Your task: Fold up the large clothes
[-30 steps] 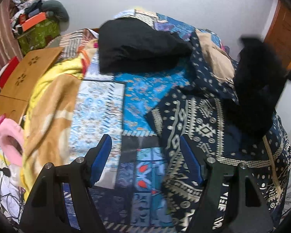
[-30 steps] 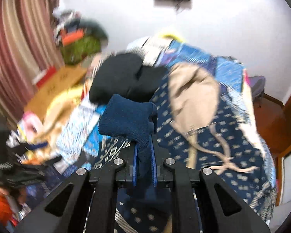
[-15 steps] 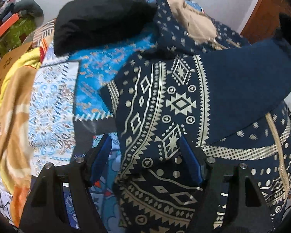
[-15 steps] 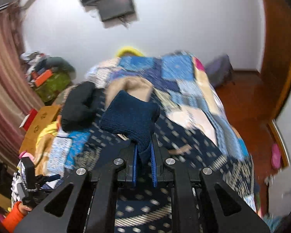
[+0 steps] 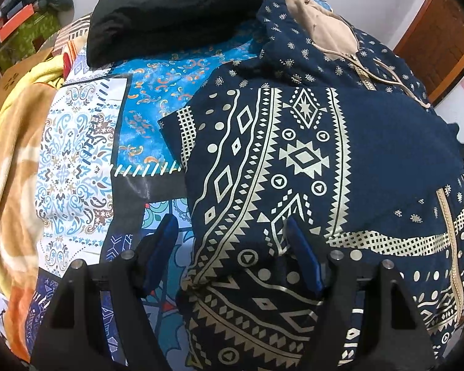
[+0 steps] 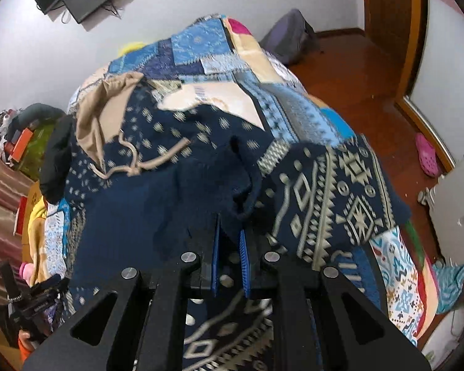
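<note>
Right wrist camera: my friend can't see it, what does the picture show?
The right gripper is shut on a fold of a navy patterned garment spread over a patchwork bedspread. A beige drawstring piece lies farther up the bed.

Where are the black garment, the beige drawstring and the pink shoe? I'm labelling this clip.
black garment [image 5: 170, 15], left wrist view, its middle
beige drawstring [image 6: 157, 162], right wrist view, cord
pink shoe [image 6: 427, 154], right wrist view, its top

Left gripper [image 5: 232, 247]: jaws wide apart, angled steeply down, nothing between the pads. Right gripper [image 6: 229, 241]: jaws nearly closed, clamped on navy fabric [image 6: 201, 191], angled down.
</note>
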Demonstrator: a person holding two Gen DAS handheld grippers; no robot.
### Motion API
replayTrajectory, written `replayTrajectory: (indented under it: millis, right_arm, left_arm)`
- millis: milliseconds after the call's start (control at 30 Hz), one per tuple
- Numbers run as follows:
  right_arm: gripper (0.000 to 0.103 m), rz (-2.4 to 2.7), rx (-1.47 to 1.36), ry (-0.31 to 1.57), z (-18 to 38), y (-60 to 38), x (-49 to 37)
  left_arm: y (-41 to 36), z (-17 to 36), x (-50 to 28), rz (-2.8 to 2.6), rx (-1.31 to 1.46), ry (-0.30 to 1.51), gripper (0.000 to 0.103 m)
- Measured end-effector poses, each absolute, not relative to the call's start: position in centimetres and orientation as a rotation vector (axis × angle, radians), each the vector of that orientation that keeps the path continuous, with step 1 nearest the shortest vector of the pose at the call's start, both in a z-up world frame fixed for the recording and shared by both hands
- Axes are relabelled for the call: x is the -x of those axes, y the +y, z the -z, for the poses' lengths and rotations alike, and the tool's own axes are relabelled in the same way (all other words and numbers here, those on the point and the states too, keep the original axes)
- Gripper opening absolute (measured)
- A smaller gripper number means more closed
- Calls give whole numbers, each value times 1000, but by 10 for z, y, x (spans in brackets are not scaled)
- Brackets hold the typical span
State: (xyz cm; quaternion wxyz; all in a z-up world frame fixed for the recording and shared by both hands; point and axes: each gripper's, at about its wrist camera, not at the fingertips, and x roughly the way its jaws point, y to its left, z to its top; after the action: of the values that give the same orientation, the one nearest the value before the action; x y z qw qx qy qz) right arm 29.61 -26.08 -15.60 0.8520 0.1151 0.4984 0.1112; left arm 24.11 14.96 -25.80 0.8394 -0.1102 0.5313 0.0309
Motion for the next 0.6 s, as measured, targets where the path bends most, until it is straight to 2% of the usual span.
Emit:
replayTrajectory:
  millis: [167, 400, 500, 600]
  right_arm:
    - [12, -243, -210, 1046, 154, -265, -290]
    - [16, -253, -162, 956, 124, -269, -278]
    - [37, -240, -214, 899, 106, -287, -273]
    - [45, -211, -287, 847, 92, -311, -271]
  left_arm:
    - [144, 241, -242, -74, 188, 1091, 71]
    - [133, 178, -239, -73, 140, 918, 71]
    - [128, 151, -238, -60, 133, 836, 71]
    - [121, 128, -239, -48, 137, 759, 71]
